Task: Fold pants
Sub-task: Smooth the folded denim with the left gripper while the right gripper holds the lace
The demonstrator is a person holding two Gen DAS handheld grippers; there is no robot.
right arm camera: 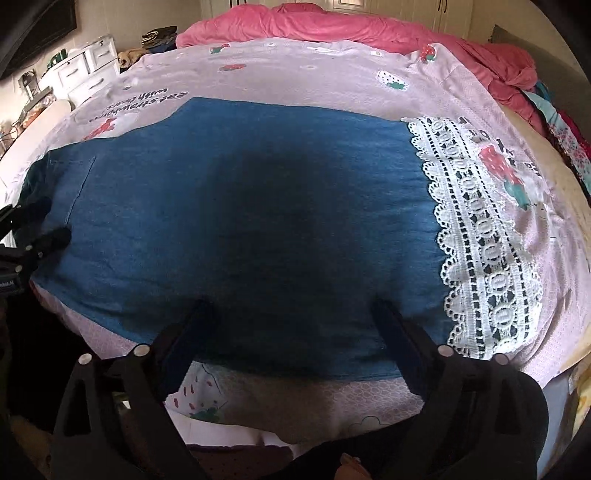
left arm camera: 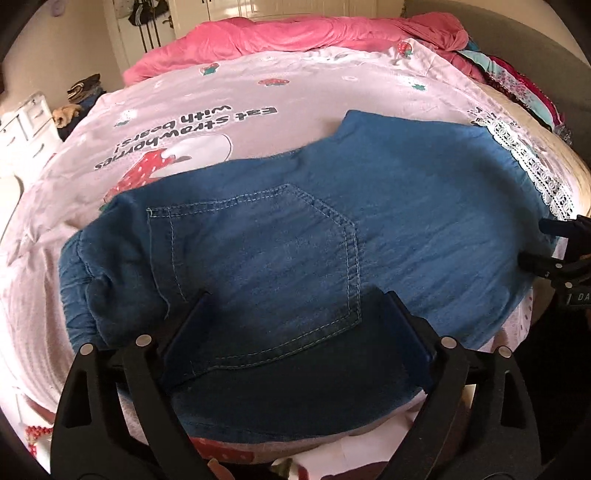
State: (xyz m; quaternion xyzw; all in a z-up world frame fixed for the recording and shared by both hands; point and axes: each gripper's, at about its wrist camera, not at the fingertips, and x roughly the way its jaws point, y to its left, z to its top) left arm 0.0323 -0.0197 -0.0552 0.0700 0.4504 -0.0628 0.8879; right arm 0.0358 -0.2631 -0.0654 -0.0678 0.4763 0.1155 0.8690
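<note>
Left wrist view: left claw [left arm camera: 295,314] spread wide, gripping nothing, fingers hovering over the near edge of the blue denim pants [left arm camera: 295,229], which lie folded flat on the pink strawberry-print bedsheet [left arm camera: 221,92]; back pocket [left arm camera: 258,266] faces up between the fingers. Right claw [left arm camera: 535,243] pokes in at the right edge. Right wrist view: right claw [right arm camera: 291,325] also wide apart, empty, over the pants' near edge; white lace hem [right arm camera: 476,236] to the right, left claw [right arm camera: 40,221] at the left edge, red blanket [right arm camera: 332,26] bunched behind.
</note>
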